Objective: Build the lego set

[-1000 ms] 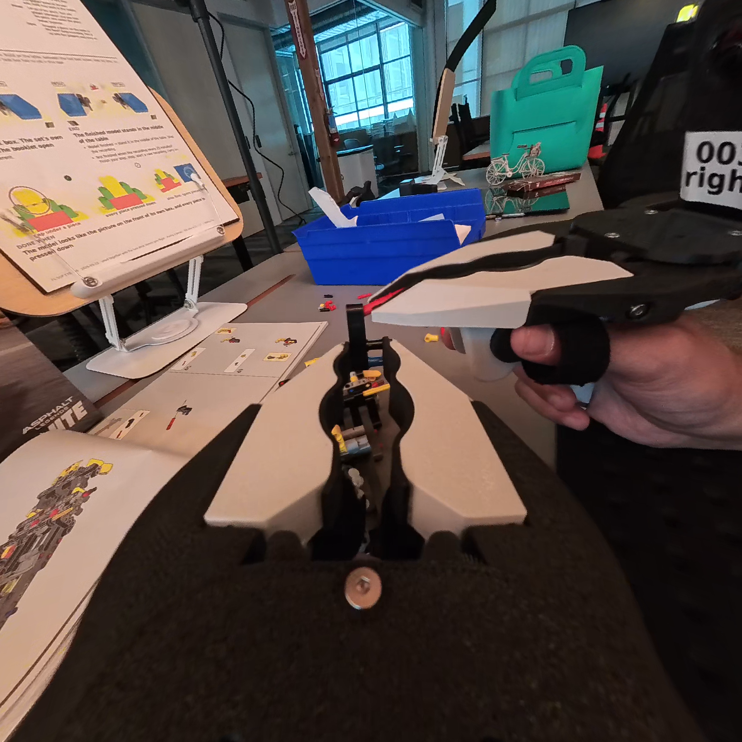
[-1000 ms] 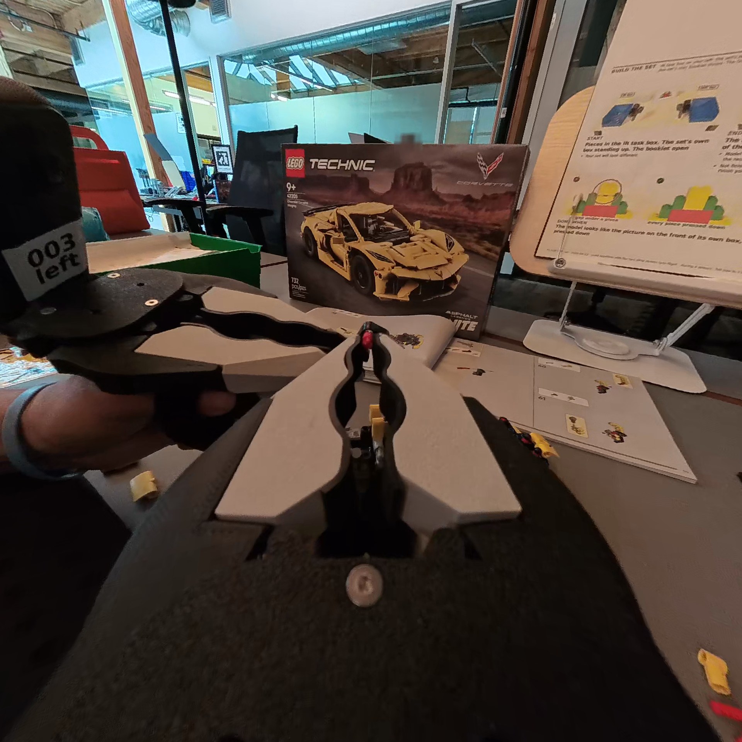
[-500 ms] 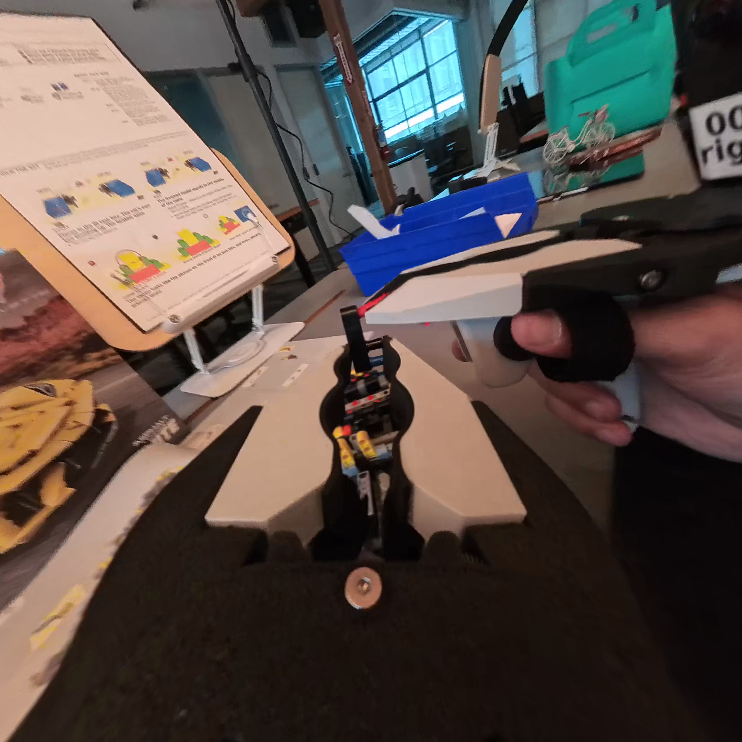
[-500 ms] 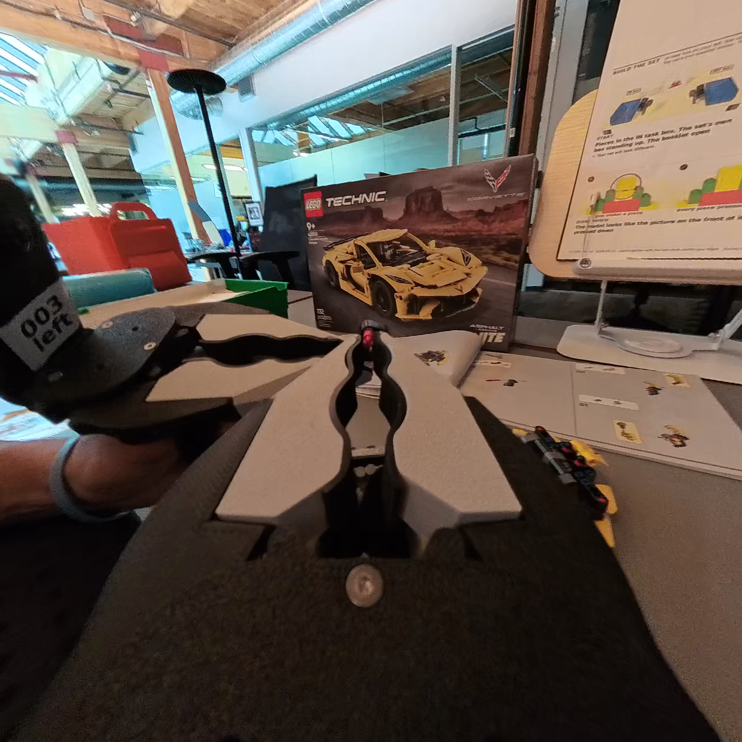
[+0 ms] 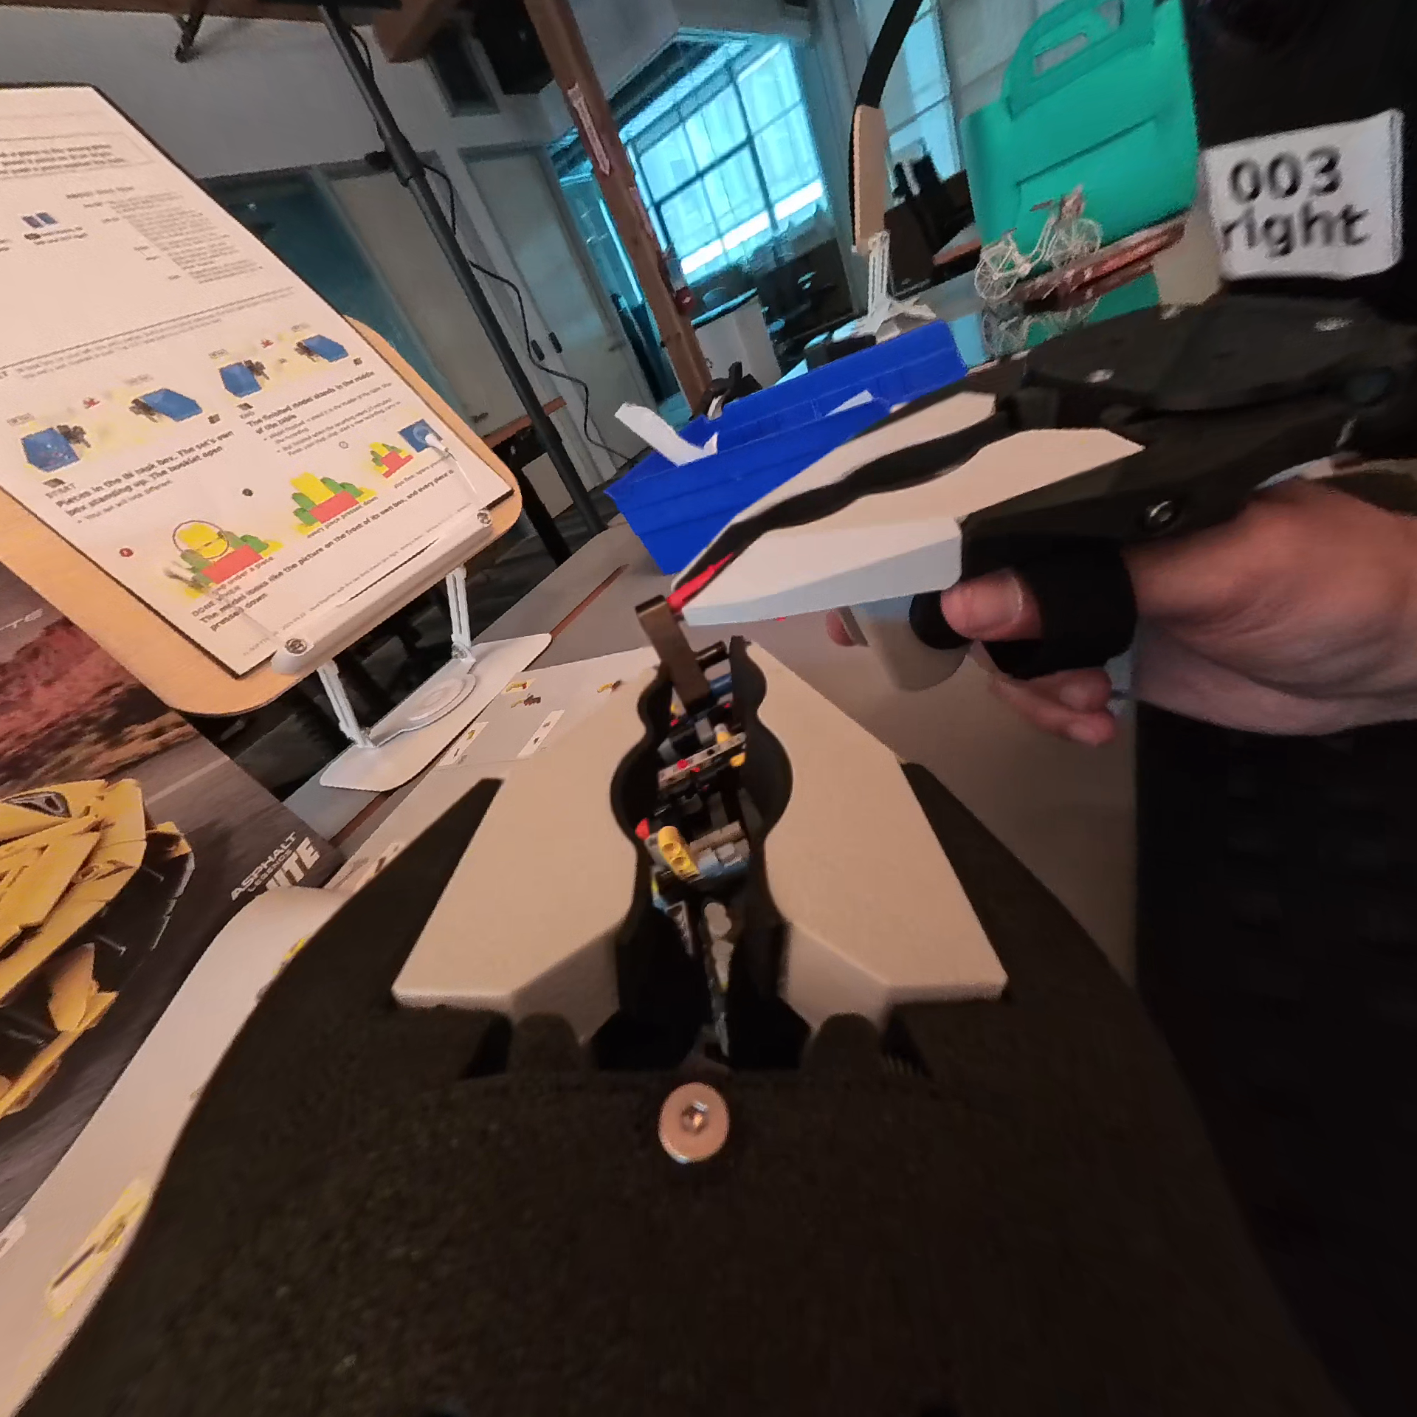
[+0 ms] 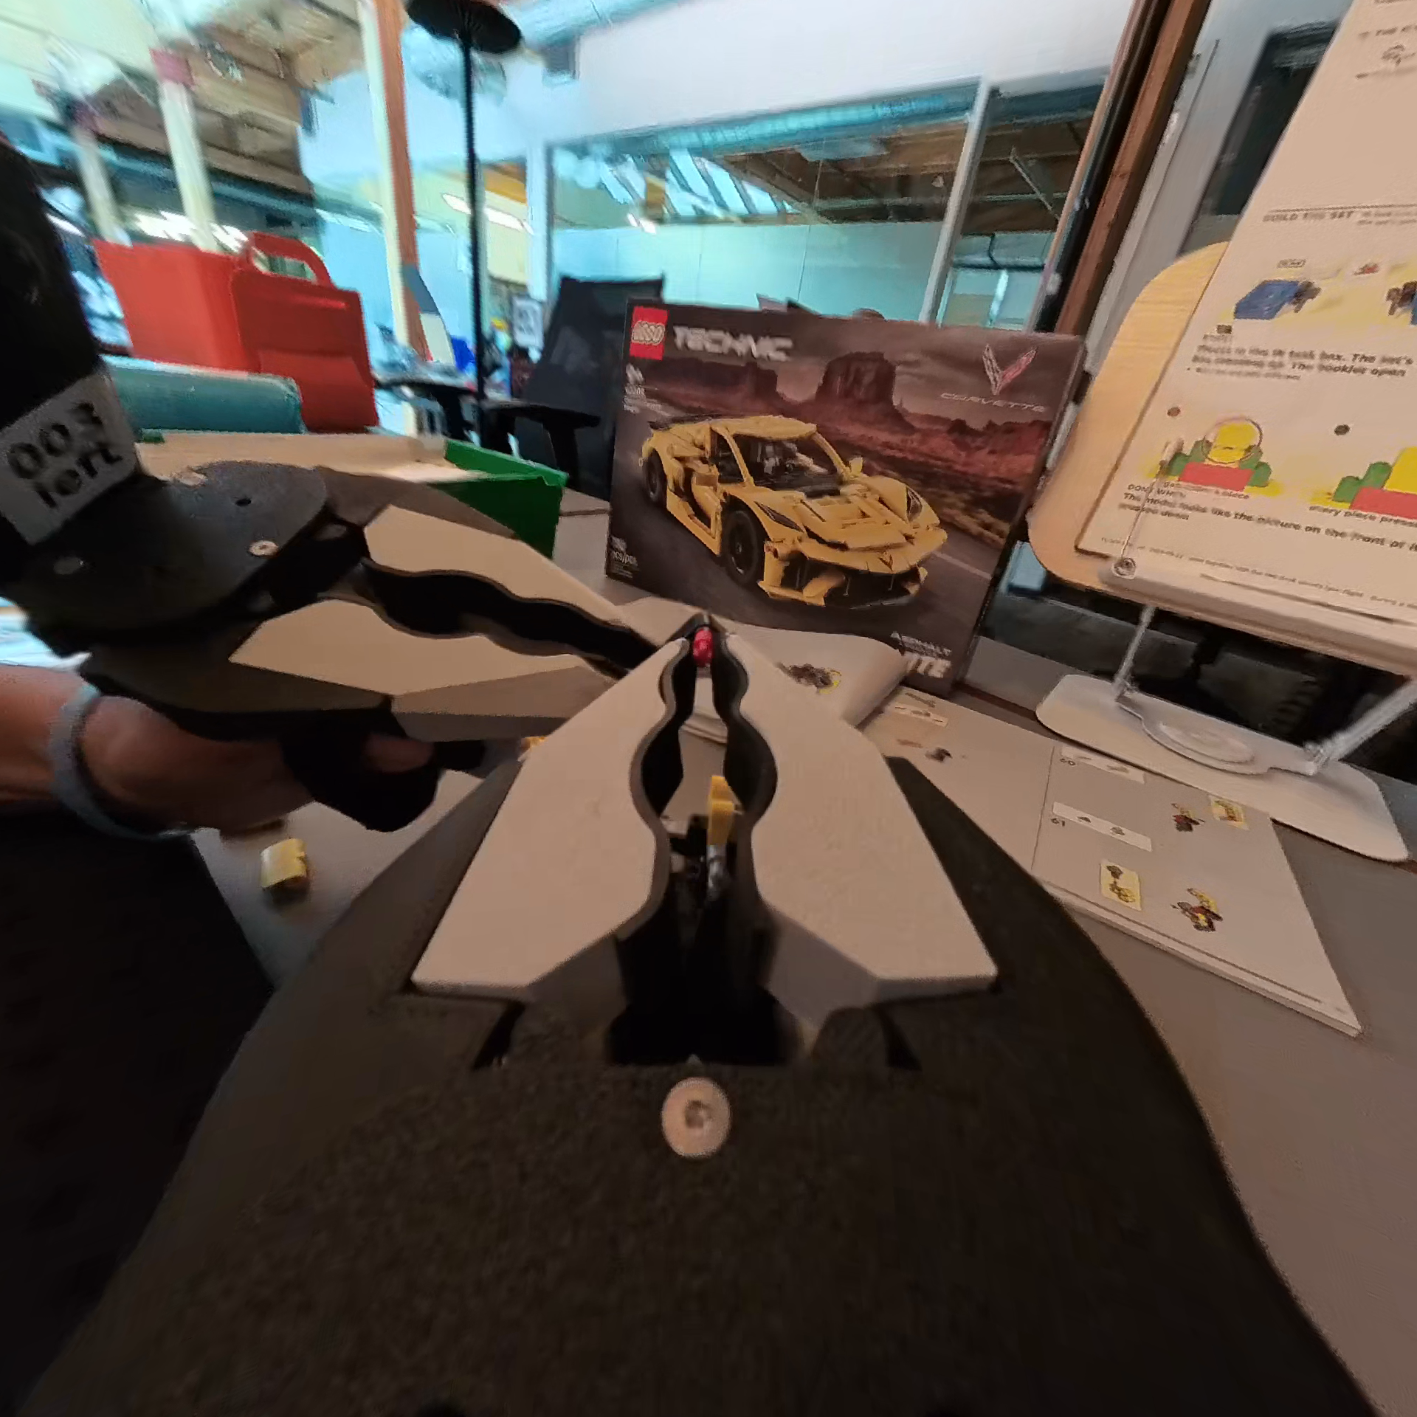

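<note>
My left gripper point(image 5: 694, 652) is shut on a partly built lego assembly point(image 5: 694, 774) of black, grey, yellow and red parts, held above the table, with a dark beam point(image 5: 675, 652) sticking up past the tips. My right gripper point(image 6: 701, 648) is shut on a thin red axle pin point(image 6: 701, 646). In the left wrist view the right gripper point(image 5: 690, 594) comes in from the right and the red pin point(image 5: 694, 586) touches the top of the dark beam. In the right wrist view the left gripper point(image 6: 636, 652) meets my tips from the left, and part of the assembly point(image 6: 713, 836) shows below my fingers.
The set's box point(image 6: 836, 498) with a yellow car stands behind an open instruction booklet point(image 6: 1181, 866). An instruction board on a white stand point(image 5: 230, 429) is at the left, and a blue bin point(image 5: 774, 460) is farther back. A loose yellow piece point(image 6: 284, 863) lies on the grey table. My left and right fingertips are right by each other.
Both grippers have swung left and tilted, still shut and tip to tip. The assembly has turned in the left gripper's view, and the box has come closer.
</note>
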`<control>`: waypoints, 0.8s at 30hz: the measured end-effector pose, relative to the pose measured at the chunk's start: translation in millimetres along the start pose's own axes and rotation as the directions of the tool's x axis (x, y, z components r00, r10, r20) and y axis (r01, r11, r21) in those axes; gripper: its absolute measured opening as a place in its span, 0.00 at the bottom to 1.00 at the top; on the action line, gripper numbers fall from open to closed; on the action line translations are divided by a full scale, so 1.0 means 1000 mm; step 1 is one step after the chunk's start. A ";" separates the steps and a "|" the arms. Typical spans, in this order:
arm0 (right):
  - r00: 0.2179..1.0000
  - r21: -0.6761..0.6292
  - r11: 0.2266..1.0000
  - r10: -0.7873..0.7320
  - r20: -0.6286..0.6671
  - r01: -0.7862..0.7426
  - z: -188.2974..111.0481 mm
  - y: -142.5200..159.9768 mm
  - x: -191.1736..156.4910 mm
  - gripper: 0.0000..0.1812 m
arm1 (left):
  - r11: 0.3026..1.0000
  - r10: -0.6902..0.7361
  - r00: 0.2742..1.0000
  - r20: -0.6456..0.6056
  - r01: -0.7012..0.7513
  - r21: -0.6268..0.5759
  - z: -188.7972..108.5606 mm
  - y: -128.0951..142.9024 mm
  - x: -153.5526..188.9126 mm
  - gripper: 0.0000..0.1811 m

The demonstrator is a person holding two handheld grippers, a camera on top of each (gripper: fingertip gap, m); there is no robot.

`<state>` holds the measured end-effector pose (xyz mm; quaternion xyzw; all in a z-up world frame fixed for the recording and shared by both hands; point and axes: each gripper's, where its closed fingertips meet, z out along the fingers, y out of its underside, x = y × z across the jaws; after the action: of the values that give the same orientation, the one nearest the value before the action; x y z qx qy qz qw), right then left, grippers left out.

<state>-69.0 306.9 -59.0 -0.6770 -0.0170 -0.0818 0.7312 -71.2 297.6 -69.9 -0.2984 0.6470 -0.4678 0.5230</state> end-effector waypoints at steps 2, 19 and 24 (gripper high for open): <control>0.998 0.023 0.999 0.039 0.046 -0.040 -0.002 -0.003 -0.003 0.02 | 1.000 -0.018 1.000 -0.026 0.019 0.003 -0.001 -0.001 0.002 0.08; 0.983 -0.039 0.982 -0.184 0.017 0.185 -0.005 0.004 -0.003 0.02 | 0.998 0.056 0.997 -0.044 -0.057 -0.025 0.000 0.005 0.007 0.08; 0.965 -0.028 0.966 -0.255 0.062 0.257 -0.009 0.004 -0.005 0.02 | 0.999 -0.045 0.991 -0.124 0.044 -0.007 -0.001 0.003 0.013 0.08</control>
<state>-73.9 298.6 -64.2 -0.6840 -0.1239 -0.1562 0.7017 -75.4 287.3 -77.7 -0.2844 0.6725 -0.4955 0.4705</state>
